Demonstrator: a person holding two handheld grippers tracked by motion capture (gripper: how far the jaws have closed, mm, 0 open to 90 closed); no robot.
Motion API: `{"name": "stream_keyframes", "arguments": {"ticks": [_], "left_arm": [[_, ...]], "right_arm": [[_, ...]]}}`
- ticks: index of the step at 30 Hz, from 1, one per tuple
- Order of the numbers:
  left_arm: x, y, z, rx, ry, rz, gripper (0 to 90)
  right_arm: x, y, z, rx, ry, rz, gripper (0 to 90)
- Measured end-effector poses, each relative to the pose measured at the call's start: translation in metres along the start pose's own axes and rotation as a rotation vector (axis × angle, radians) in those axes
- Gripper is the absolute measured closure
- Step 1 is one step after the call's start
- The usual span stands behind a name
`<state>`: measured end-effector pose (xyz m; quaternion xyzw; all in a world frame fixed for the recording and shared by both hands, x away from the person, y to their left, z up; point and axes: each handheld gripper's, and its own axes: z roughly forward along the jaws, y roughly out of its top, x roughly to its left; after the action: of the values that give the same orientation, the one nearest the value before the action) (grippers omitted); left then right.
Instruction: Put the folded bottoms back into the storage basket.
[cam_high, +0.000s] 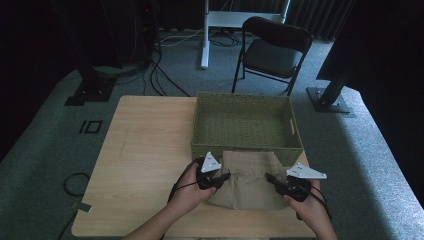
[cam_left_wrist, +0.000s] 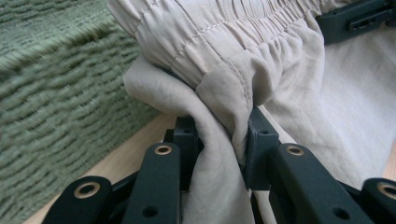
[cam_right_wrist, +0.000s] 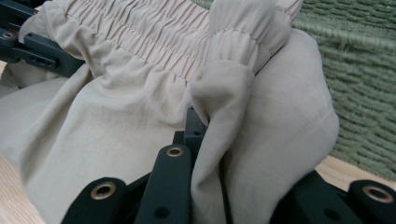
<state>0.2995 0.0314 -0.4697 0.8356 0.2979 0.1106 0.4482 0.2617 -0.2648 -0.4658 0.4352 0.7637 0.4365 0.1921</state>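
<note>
High view, scene: a folded beige cotton garment with an elastic waistband (cam_high: 248, 179) sits at the near edge of the pale wooden bench (cam_high: 145, 165), just in front of the green woven rectangular basket (cam_high: 245, 122), which looks empty.
High view, grippers: the left gripper (cam_high: 222, 178) grips the garment's left side and the right gripper (cam_high: 271, 178) its right side, one hand behind each.
High view, step in hand: by my reading, a two-sided lift of the folded garment, meant for the basket.
Left gripper view, fingers: the fingers (cam_left_wrist: 259, 140) are pinching a bunched fold of the beige cloth (cam_left_wrist: 219, 60) at the waistband corner; the basket wall (cam_left_wrist: 51, 88) stands close at the left, bench wood below it.
Right gripper view, fingers: the one finger on show (cam_right_wrist: 194, 126) is pressed into a gathered fold of the cloth (cam_right_wrist: 261, 107), the other hidden under it; the basket wall (cam_right_wrist: 359, 88) stands at the right, and the other gripper (cam_right_wrist: 37, 51) holds the far side.
Next move: probably raise both sides evenly so the fold keeps its shape, clear the near rim, carry forward, then lower into the basket before letting go.
</note>
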Motion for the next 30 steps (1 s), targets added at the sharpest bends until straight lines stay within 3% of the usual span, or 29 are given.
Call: {"name": "stream_keyframes", "arguments": {"ticks": [11, 20, 30], "left_arm": [[0.014, 0.021, -0.008, -0.046, -0.004, -0.012, 73.0], [0.022, 0.042, -0.012, -0.062, 0.005, 0.005, 72.9], [0.033, 0.062, -0.017, -0.094, 0.013, 0.014, 72.9]], "right_arm": [[-0.007, 0.023, -0.003, -0.053, 0.030, 0.019, 78.1], [-0.016, 0.044, -0.005, -0.084, 0.041, 0.021, 78.0], [-0.023, 0.071, -0.006, -0.106, 0.036, -0.008, 78.0]]}}
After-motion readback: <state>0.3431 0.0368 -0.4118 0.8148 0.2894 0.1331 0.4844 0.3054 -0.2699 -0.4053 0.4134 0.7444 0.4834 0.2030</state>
